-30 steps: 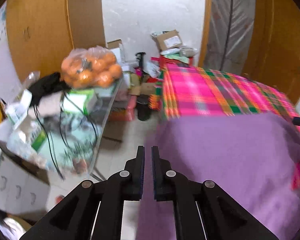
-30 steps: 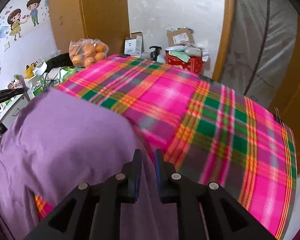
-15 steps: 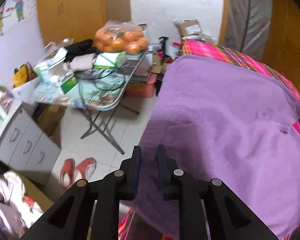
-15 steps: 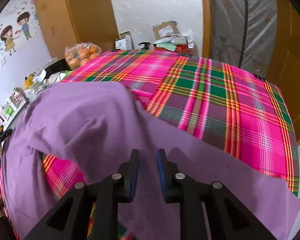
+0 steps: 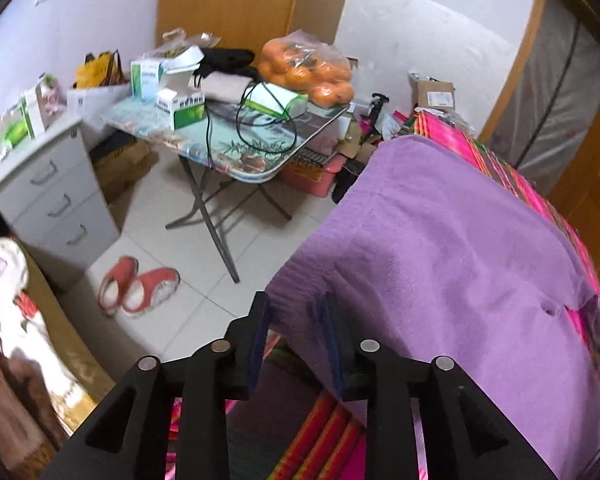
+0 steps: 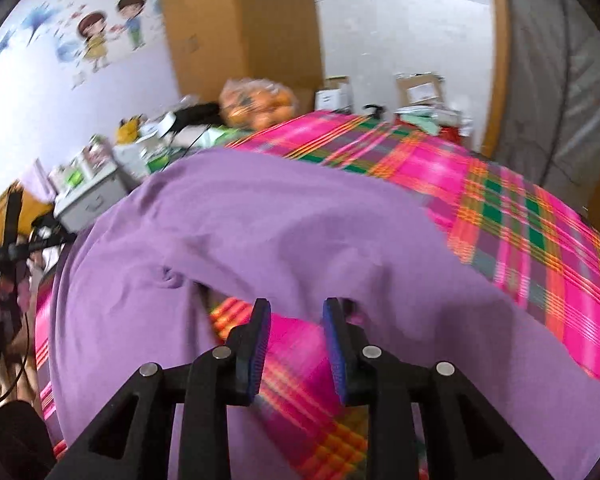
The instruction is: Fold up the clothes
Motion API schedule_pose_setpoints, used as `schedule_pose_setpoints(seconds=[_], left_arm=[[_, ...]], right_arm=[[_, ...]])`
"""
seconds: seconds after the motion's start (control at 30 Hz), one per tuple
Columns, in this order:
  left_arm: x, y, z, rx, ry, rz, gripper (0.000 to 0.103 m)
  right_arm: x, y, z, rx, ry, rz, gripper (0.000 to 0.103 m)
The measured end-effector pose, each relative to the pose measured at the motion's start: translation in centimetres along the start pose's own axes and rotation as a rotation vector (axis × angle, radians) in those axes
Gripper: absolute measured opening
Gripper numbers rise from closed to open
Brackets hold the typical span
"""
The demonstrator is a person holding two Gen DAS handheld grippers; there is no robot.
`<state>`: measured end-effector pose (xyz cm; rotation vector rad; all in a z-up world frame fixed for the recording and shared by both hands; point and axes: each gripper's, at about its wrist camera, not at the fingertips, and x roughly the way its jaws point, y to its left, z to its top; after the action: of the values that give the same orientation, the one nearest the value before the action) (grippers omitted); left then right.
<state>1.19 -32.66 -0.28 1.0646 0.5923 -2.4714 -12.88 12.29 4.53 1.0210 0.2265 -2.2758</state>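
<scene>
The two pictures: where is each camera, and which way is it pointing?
Left wrist: rides the left tongs, facing along them over the purple cloth toward a side table; open black fingers show.
Right wrist: rides the right tongs, facing across the plaid cover; open fingers show.
Shared: purple cloth, plaid cover, bag of oranges.

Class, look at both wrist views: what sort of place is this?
Probably a lived-in bedroom: a purple garment on a bed's plaid cover, red slippers on the tiled floor, cartoon wall stickers.
</scene>
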Motion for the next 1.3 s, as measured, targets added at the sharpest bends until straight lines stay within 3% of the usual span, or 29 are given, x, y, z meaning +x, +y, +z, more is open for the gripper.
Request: schedule_pose_setpoints(seconds=[0.23, 0.33, 0.47, 0.63, 0.8, 0.97, 1.03, 1.2, 1.3], left_arm=[[0.4, 1.3, 0.2, -0.122, 0.008, -0.073, 0.028], [-0.2, 0.9, 0.0, -0.09, -0.033, -0.08, 0.002], [-1.4, 1.3, 0.1, -0.059, -0.099, 0.0, 0.0], [-2.0, 3.0, 0.2, -0.089, -0.111, 0.024, 0.0], [-3.3, -1.2, -0.2, -0.002, -0.123, -0.103, 0.001], [-2.4, -6.9, -1.2, 0.126, -0.06, -0.234, 0.002], [-1.6, -8.3, -1.8, 0.151, -0.02, -0.251, 0.002], [-1.6, -10.6, -3.1, 0.196, 0.018, -0.302, 0.002], [-1.7, -12.0, -3.5, 0.23, 0.025, -0.323, 0.002]], right_arm=[[1.4, 3.2, -0.5, -0.048, 0.032, 0.061, 0.028], [1.6, 3.4, -0.9, -0.044, 0.046, 0.061, 0.028], [1.7, 2.6, -1.1, -0.016, 0.052, 0.032, 0.028], [2.5, 2.0, -1.3, -0.04, 0.076, -0.031, 0.028], [4.1, 3.4, -0.8, -0.154, 0.087, -0.08, 0.028], [6.1, 4.5, -0.2, -0.255, 0.099, -0.095, 0.027], [6.1, 3.8, 0.2, -0.214, 0.109, -0.068, 0.004], [3.7, 1.1, -0.9, -0.117, 0.134, -0.032, 0.002], [0.5, -1.8, -1.3, -0.009, 0.052, -0.01, 0.007]])
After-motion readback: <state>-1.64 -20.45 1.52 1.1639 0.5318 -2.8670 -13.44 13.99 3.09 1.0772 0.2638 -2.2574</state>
